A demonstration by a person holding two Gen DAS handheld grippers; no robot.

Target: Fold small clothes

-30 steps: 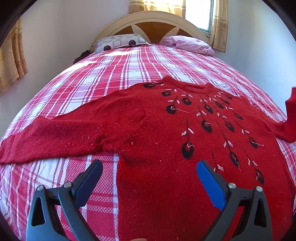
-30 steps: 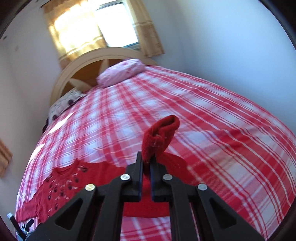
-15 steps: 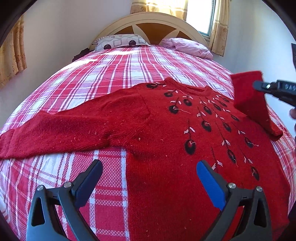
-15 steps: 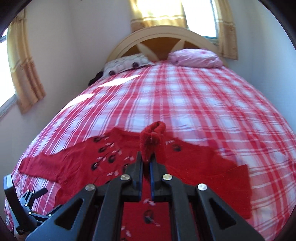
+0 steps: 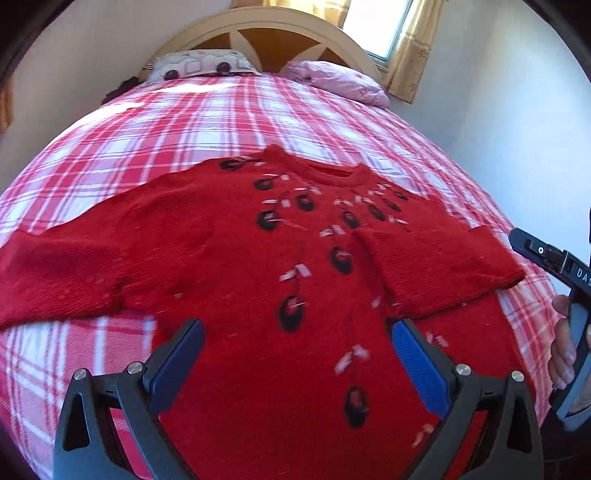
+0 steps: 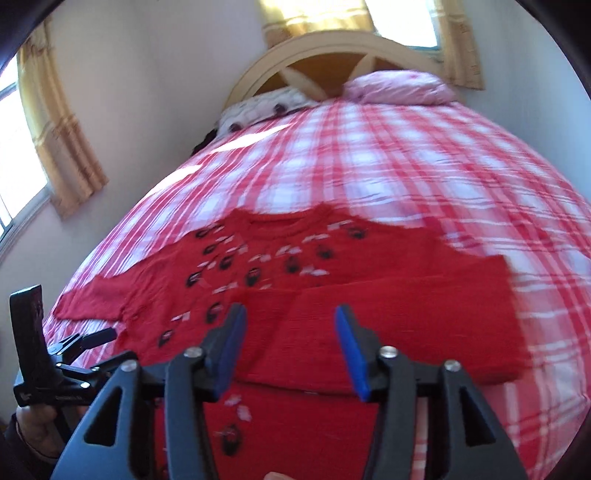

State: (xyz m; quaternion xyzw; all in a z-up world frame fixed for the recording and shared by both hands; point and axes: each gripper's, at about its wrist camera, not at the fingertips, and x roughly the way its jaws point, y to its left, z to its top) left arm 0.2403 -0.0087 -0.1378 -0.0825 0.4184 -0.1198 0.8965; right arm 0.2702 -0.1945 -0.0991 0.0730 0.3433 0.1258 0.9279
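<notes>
1. Right gripper [image 6: 290, 343]: jaws have just been opening, now apart, nothing between them; it hangs over the folded sleeve [image 6: 406, 325].
2. Left gripper [image 5: 295, 354]: jaws wide apart, empty, above the lower front of the sweater [image 5: 229, 258].
3. Sweater: red knit with dark dots, flat and face up on the plaid bedspread [image 5: 221, 122], neck toward the headboard [image 5: 258, 33].
4. One sleeve lies folded across the chest; the other sleeve [image 5: 66, 273] is spread out to the side.
5. Two pillows at the head end.
</notes>
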